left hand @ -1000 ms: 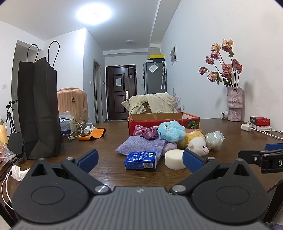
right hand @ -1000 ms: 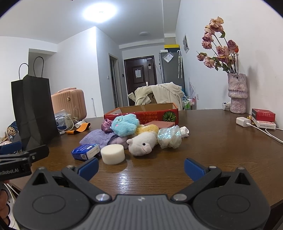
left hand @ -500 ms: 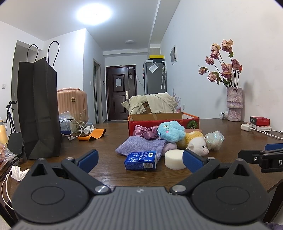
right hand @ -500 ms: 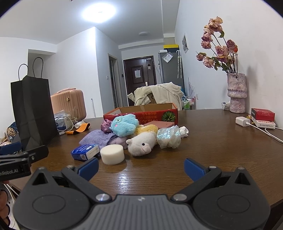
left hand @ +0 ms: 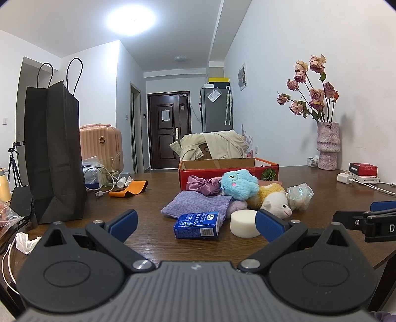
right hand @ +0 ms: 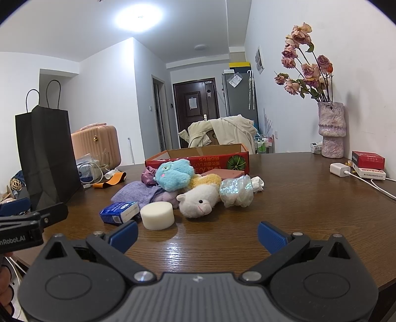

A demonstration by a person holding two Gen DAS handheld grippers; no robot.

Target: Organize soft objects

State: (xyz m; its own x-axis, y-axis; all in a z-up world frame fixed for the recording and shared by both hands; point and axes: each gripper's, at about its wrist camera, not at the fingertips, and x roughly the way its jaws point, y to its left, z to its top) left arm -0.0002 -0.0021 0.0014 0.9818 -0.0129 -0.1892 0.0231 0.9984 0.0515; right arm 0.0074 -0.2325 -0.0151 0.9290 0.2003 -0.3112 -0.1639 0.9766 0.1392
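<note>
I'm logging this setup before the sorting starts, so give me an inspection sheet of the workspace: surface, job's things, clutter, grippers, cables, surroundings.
Surface: brown wooden table, glossy.
Job's things: blue plush on a white plush, purple cloth, white sponge, all piled before the red box.
Clutter: blue carton, black bag, vase.
Grippers: left gripper and right gripper open, empty.
Cables: white charger with cable at the table's right edge.
Surroundings: pink suitcase, dark door.

Bright ceiling light, glare on the glossy table, sharp focus, fisheye-bent dark corners.
</note>
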